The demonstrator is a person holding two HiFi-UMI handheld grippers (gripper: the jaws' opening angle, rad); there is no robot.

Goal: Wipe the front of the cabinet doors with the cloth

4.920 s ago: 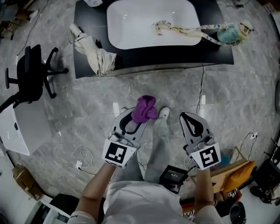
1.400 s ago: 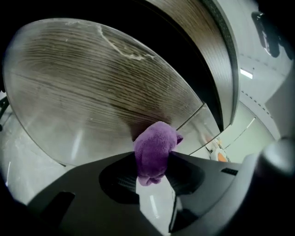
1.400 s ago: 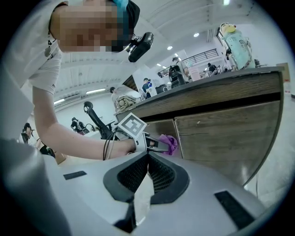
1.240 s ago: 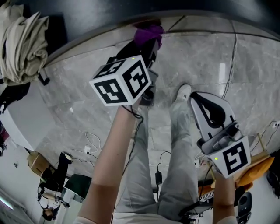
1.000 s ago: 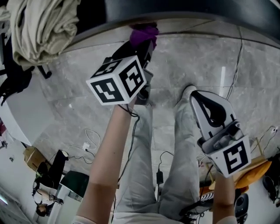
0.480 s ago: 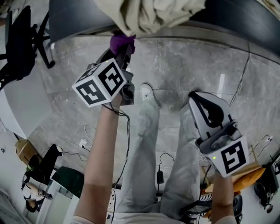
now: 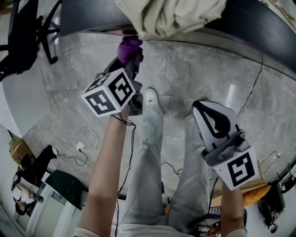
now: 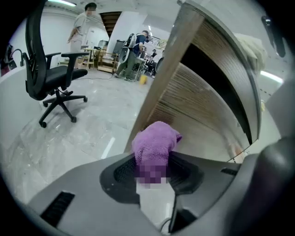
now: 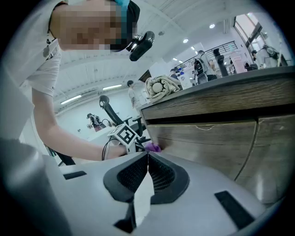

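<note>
My left gripper (image 7: 130, 54) is shut on a purple cloth (image 7: 128, 46), bunched between the jaws (image 8: 154, 146). The cloth presses against the wood-grain cabinet front (image 8: 193, 115) near its left end, just under the dark counter edge. The right gripper view shows the same cloth (image 9: 152, 148) touching the cabinet doors (image 9: 207, 138). My right gripper (image 7: 210, 111) hangs lower right, away from the cabinet, its jaws shut together on nothing (image 9: 147, 156).
A beige bundle of fabric (image 7: 171, 14) lies on the dark counter above the cloth. A black office chair (image 8: 48, 69) stands on the grey stone floor at left. Cables (image 7: 85, 143) trail on the floor. People (image 8: 85, 25) stand far back in the room.
The left gripper with the cloth has slid leftward along the cabinet front, from under the counter's middle to beneath the beige bundle. The right gripper has hardly moved.
</note>
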